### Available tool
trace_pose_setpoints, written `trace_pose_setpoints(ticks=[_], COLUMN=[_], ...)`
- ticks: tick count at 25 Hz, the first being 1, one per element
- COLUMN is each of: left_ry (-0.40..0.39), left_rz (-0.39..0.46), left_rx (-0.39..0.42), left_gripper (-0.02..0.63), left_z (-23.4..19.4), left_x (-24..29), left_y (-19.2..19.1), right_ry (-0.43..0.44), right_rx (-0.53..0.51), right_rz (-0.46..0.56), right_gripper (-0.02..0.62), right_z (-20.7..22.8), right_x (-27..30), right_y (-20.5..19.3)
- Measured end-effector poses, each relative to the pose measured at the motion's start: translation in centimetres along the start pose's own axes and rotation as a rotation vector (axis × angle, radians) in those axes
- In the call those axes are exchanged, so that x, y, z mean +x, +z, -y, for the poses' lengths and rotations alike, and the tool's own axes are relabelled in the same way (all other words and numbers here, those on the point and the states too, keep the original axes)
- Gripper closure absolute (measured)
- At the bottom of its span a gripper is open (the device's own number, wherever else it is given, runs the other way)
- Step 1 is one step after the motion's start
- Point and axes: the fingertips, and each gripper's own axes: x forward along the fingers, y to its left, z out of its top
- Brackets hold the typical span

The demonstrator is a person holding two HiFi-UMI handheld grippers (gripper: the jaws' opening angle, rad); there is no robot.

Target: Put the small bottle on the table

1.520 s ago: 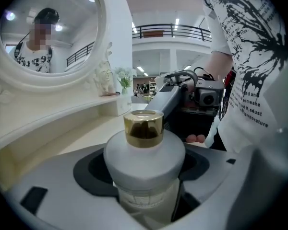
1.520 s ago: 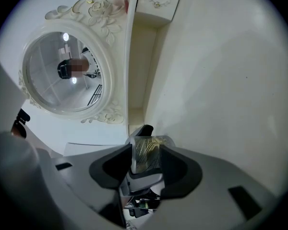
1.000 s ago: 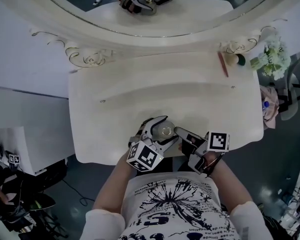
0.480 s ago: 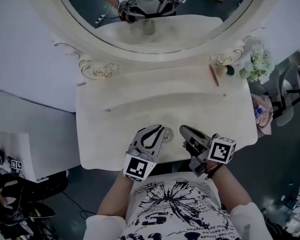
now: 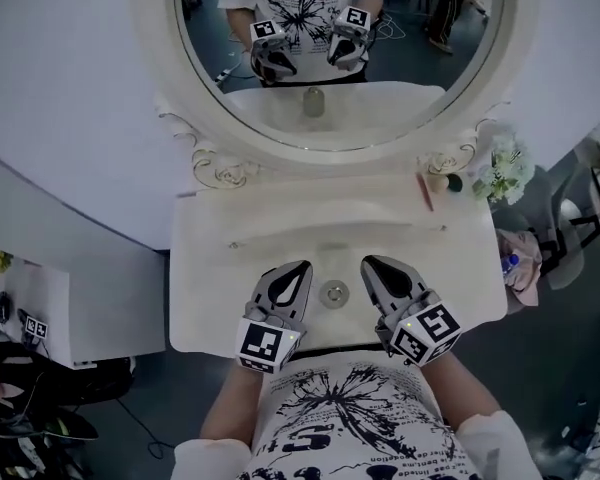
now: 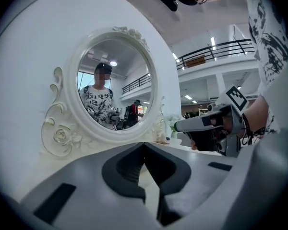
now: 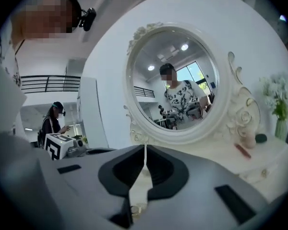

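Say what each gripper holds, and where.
Nothing: left gripper and right gripper are shut empty; the bottle stands free on the table between them.

Open table (image 5: pixel 208 268) ahead; mirror (image 5: pixel 330 78) walls its back.

The head camera looked steeply down from above the person onto the white dressing table (image 5: pixel 210 298). The round mirror (image 5: pixel 330 58) filled the top of its frame and both grippers sat near the bottom. The camera on the left gripper (image 6: pixel 144 144) rode low over the dressing table, close behind its own jaws, and faced the mirror. The one on the right gripper (image 7: pixel 145 146) did likewise. Each gripper view caught the other gripper at its inner side. All three views shared the mirror. The head and right gripper views also shared the flowers (image 5: pixel 505 168).
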Motion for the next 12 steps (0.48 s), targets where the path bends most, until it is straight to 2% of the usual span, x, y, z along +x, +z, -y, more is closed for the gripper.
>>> trace_pose_setpoints(ticks=[2, 5, 12], left_ry=[0.013, -0.017, -0.020], left_rz=[-0.007, -0.024, -0.007], left_rx=[-0.006, -0.011, 0.036], left_gripper=[0.586, 0.586, 0.586], left_z=[-0.3, 0.0, 0.4], left_x=[-0.2, 0.0, 0.6], left_y=[0.6, 1.1, 2.5], right_ry=[-0.011, -0.045, -0.065], right_rx=[-0.073, -0.145, -0.231], right_rz=[0.036, 0.064, 0.024], right_gripper=[0.568, 0.568, 0.577], right_z=[-0.1, 0.1, 0.7], right_x=[-0.1, -0.1, 0.2], right_y=[1.1, 1.7, 1.2])
